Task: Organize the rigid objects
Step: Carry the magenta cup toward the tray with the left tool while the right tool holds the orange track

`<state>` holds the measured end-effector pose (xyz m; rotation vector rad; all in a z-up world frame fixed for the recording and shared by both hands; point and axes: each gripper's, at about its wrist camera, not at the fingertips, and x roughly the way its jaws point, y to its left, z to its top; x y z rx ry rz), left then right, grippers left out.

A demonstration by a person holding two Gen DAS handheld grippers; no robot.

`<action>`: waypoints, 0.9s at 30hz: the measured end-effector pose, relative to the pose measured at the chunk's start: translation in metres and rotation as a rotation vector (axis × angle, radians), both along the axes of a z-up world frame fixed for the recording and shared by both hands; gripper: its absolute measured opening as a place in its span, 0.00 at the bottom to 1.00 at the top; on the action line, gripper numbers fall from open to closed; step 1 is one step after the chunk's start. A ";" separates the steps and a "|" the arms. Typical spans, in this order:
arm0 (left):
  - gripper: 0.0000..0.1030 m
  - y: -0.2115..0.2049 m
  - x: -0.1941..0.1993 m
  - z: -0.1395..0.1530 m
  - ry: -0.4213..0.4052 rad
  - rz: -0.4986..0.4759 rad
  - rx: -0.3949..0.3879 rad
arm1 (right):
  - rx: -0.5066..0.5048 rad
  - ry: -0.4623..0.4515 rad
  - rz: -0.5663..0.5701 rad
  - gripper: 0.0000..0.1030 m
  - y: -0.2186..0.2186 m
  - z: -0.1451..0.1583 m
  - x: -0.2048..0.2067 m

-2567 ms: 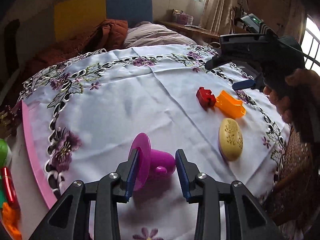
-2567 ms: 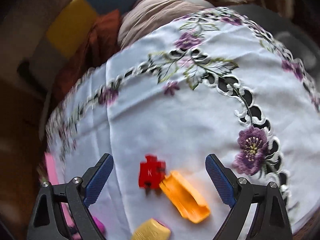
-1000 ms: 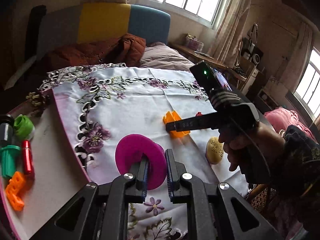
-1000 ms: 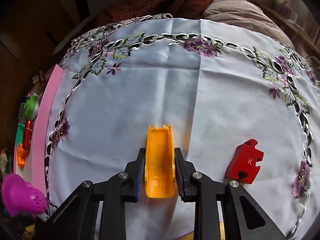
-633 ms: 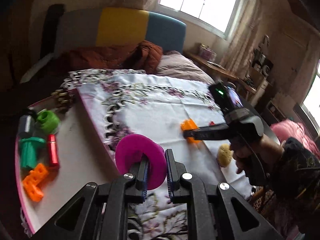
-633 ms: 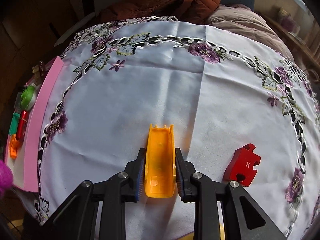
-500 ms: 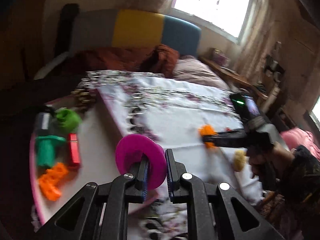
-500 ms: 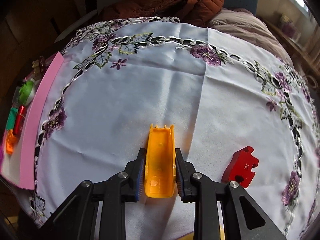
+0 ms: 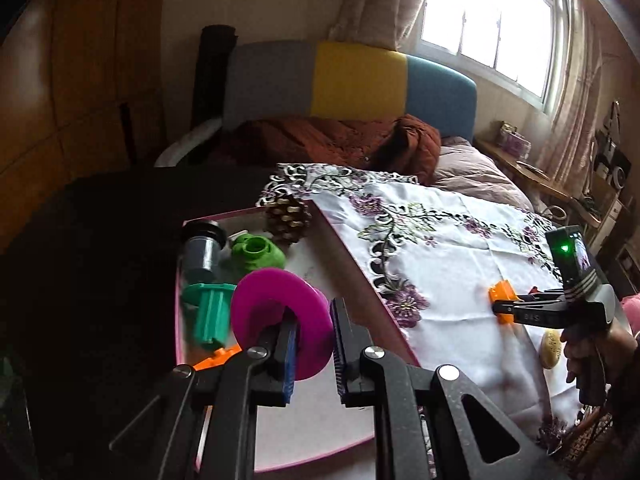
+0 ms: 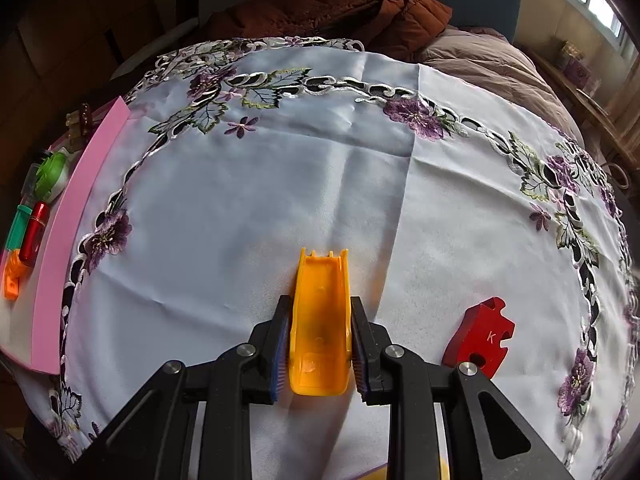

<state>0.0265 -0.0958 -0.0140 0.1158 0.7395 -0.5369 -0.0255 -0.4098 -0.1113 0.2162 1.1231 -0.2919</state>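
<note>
The magenta disc (image 9: 280, 320) sits pinched by its rim in the left gripper (image 9: 314, 344), whose jaws are pressed onto it, held up over the pink-edged tray (image 9: 348, 264); behind the disc in the tray lie a teal piece (image 9: 208, 316), a green piece (image 9: 256, 254), a grey cylinder (image 9: 200, 252), a pine cone (image 9: 288, 218) at the far corner, and an orange block (image 9: 218, 356) just showing beneath the disc; the right wrist view also shows a red tube (image 10: 34, 232) beside the teal piece there; the tray lies at the left edge of the surface, touching the white embroidered cloth (image 10: 280, 160); out on the cloth, the right gripper (image 10: 318, 340) is clamped on the sides of an orange chute (image 10: 320, 312), open side up, with its far end resting on or just over the cloth, I cannot tell which; a red puzzle piece (image 10: 480, 336) marked K lies just beside it to the right, apart from the gripper; in the left wrist view a hand (image 9: 592, 356) holds that right gripper's handle, and a yellow oval (image 9: 550, 348) lies on the cloth near it; beyond the surface a brown jacket (image 9: 340, 140) is heaped on a bed with a grey, yellow and blue headboard (image 9: 352, 80), under a bright window (image 9: 492, 20).
</note>
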 end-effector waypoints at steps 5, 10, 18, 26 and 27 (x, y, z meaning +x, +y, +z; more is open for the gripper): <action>0.14 0.005 0.005 -0.004 0.016 0.015 0.002 | -0.006 -0.001 0.000 0.26 0.000 0.001 0.000; 0.14 0.006 0.007 -0.009 0.032 0.024 0.007 | -0.012 0.002 0.005 0.26 0.000 0.001 0.001; 0.14 0.005 0.011 -0.015 0.048 0.032 0.032 | -0.032 0.004 0.018 0.27 0.001 0.002 0.002; 0.14 -0.013 0.028 -0.024 0.084 0.005 0.056 | -0.049 0.010 0.030 0.27 0.002 0.003 0.003; 0.14 -0.016 0.031 -0.025 0.091 0.005 0.054 | -0.051 0.010 0.033 0.27 0.003 0.003 0.003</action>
